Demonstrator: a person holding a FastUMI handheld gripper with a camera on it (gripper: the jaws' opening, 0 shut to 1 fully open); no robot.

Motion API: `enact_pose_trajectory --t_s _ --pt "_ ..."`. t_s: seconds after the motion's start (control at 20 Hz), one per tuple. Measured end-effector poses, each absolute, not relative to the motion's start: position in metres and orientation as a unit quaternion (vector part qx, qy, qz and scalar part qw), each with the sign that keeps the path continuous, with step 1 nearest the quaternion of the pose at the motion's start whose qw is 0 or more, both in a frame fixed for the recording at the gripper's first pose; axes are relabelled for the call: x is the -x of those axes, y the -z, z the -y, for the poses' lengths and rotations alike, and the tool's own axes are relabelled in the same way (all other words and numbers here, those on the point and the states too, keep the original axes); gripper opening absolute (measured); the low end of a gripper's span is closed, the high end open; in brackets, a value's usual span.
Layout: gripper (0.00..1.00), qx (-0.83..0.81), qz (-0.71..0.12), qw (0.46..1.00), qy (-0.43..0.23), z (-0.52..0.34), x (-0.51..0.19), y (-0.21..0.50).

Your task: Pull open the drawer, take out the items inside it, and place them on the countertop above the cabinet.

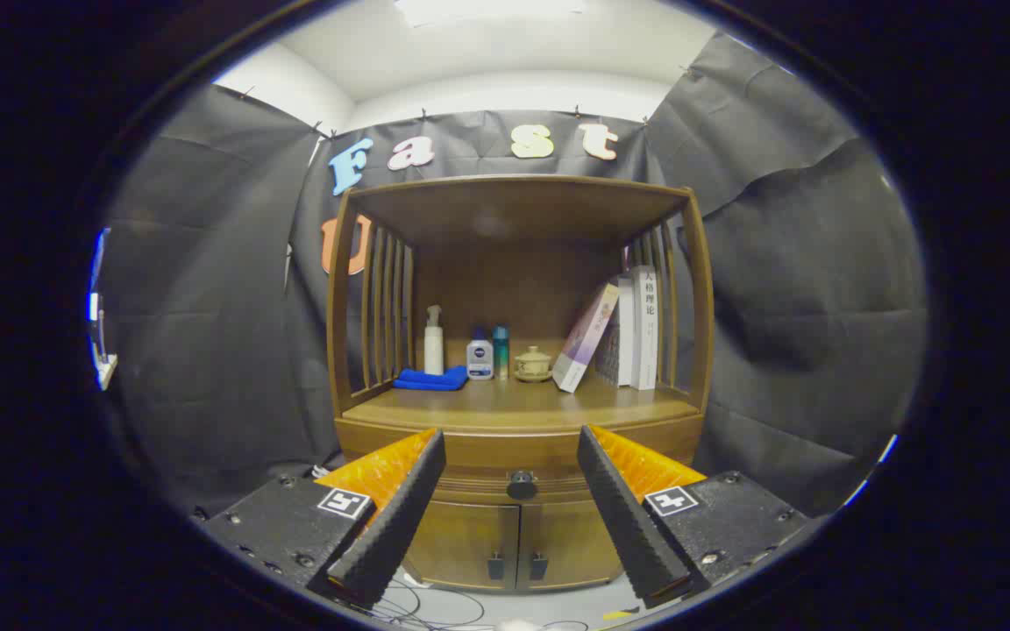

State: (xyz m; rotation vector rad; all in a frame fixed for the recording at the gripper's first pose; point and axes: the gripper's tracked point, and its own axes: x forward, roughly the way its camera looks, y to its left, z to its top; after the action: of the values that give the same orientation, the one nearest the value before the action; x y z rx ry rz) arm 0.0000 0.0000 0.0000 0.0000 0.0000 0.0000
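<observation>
A brown wooden cabinet (518,421) stands against the black cloth wall. Its shut drawer (518,480) sits just under the countertop (514,405), with a dark round knob (522,485) in the middle. My gripper (512,451) is open and holds nothing. The two black ribbed fingers (400,517) stand wide apart, some way in front of the cabinet. The knob shows between them, beyond the tips. What lies inside the drawer is hidden.
On the countertop stand a folded blue cloth (430,379), a white pump bottle (433,343), two small bottles (480,358), a small lidded pot (532,364) and leaning books (623,331). Two shut doors (514,543) lie below the drawer. Cables (435,605) trail on the floor.
</observation>
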Motion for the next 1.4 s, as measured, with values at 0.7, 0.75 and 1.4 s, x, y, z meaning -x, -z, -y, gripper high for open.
enact_pose_trajectory --t_s 0.7,0.75,1.4 --pt "0.99 -0.001 -0.004 1.0 0.004 0.002 -0.003 0.0" --pt "0.99 0.0 -0.005 1.0 0.004 0.001 -0.004 0.001" --pt "0.99 0.014 -0.03 0.999 -0.003 0.001 -0.066 0.073"
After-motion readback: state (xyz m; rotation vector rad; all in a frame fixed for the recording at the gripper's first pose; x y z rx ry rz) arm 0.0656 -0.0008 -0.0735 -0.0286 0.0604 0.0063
